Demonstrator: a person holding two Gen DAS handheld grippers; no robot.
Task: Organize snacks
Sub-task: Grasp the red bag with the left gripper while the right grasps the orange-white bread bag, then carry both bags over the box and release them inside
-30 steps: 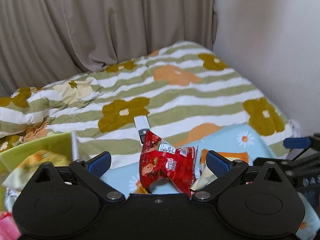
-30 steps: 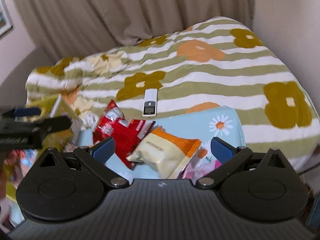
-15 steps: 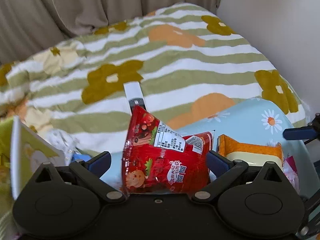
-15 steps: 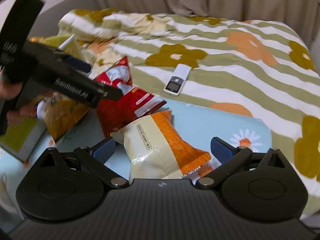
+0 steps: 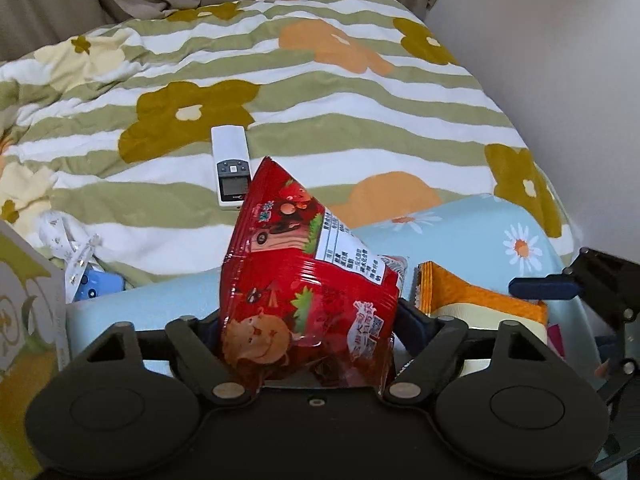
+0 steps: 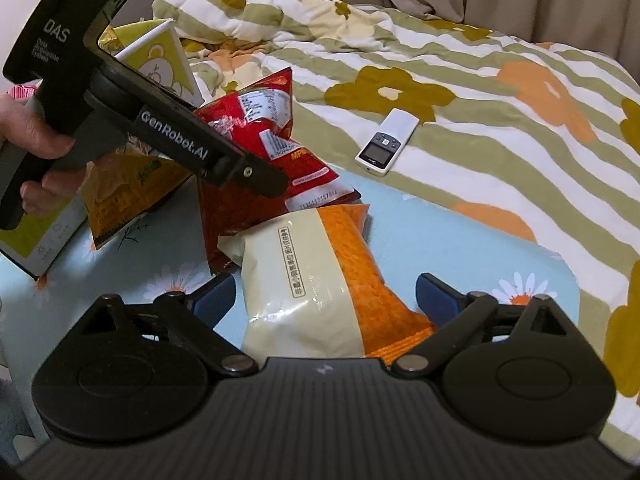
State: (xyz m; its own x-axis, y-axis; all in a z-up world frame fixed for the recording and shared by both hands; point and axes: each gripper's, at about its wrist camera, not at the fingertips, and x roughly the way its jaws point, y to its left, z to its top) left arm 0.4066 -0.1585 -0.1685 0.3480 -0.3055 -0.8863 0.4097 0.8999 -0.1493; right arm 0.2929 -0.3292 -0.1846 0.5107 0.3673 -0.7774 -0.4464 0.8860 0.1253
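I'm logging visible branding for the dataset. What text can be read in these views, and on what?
"DAS": left gripper's handle block; small lines beneath too blurred.
"GenRobot.AI": left gripper's arm.
"MPE...", cut off, and a barcode number too small to trust: red snack bag.
Chinese print on the orange-and-cream snack bag and the red bag's nutrition label: too small.

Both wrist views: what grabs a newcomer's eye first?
The red snack bag, clamped upright in the left gripper, fills the left view. In the right view, the cream-and-orange snack bag lies on the blue daisy cushion between the open right gripper's fingers. A white remote rests on the floral quilt behind.
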